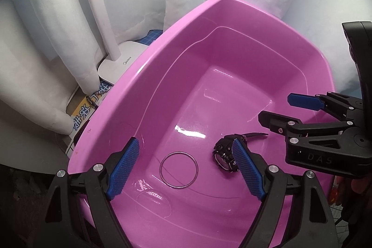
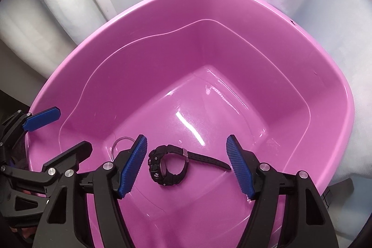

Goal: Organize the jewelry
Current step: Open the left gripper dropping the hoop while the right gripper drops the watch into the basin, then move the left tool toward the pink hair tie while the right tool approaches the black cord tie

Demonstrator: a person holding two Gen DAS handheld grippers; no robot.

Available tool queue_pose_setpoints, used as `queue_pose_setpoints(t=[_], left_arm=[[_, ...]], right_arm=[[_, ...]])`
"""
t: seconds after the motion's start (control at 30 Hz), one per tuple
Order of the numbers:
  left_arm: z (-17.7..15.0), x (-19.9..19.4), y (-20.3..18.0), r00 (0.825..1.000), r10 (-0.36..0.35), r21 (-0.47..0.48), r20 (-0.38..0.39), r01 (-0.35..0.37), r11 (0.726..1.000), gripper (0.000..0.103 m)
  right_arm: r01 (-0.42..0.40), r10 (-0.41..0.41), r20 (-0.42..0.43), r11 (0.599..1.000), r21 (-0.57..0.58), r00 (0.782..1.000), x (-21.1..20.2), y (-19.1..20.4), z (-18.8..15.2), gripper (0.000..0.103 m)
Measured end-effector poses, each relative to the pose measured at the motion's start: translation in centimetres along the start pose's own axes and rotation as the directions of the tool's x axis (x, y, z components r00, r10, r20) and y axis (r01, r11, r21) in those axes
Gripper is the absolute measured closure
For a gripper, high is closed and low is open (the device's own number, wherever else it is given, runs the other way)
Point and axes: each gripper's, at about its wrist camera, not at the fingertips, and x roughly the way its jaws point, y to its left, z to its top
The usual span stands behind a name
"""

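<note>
Rubbery black watch (image 2: 167, 165); thin metal bangle (image 1: 178, 170); glossy pink basin (image 1: 232, 43)

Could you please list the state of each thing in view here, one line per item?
left gripper: open, empty, hanging over the basin.
right gripper: open, empty, above the watch.
black watch: lying on the basin floor, strap buckled into a loop, tail sticking out.
silver bangle: lying flat on the basin floor, apart from the watch.
pink basin: upright, holding both pieces.
</note>
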Motion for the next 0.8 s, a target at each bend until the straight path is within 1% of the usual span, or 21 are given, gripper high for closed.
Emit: queue_pose_setpoints(t=[0.23, 0.43, 0.6, 0.8], left_arm=[[-0.4, -1.1, -0.2, 0.999, 0.003, -0.003, 0.032, -0.003, 1.000, 0.022], [-1.0, -2.8, -0.5, 0.997, 0.018, -0.002, 0.071, -0.017, 1.000, 0.022], [-2.1, -4.4, -0.7, 0.991, 0.049, 0.004, 0.124, -0.050, 0.999, 0.022], [-3.9, -5.8, -1.2, 0.987, 0.057, 0.005, 0.149, -0.059, 0.998, 0.022]], right_arm=[[0.008, -0.008, 0.027, 1.000, -0.001, 1.000, -1.1, 0.1, -0.3, 0.035], [0.012, -0.012, 0.069, 1.000, -0.005, 0.998, -3.2, 0.6, -1.2, 0.035], [0.005, -0.005, 0.123, 1.000, 0.002, 0.992, -5.5, 1.0, -3.0, 0.035], [-0.012, 0.006, 0.204, 1.000, 0.028, 0.979, -8.5, 1.3, -6.7, 0.035]])
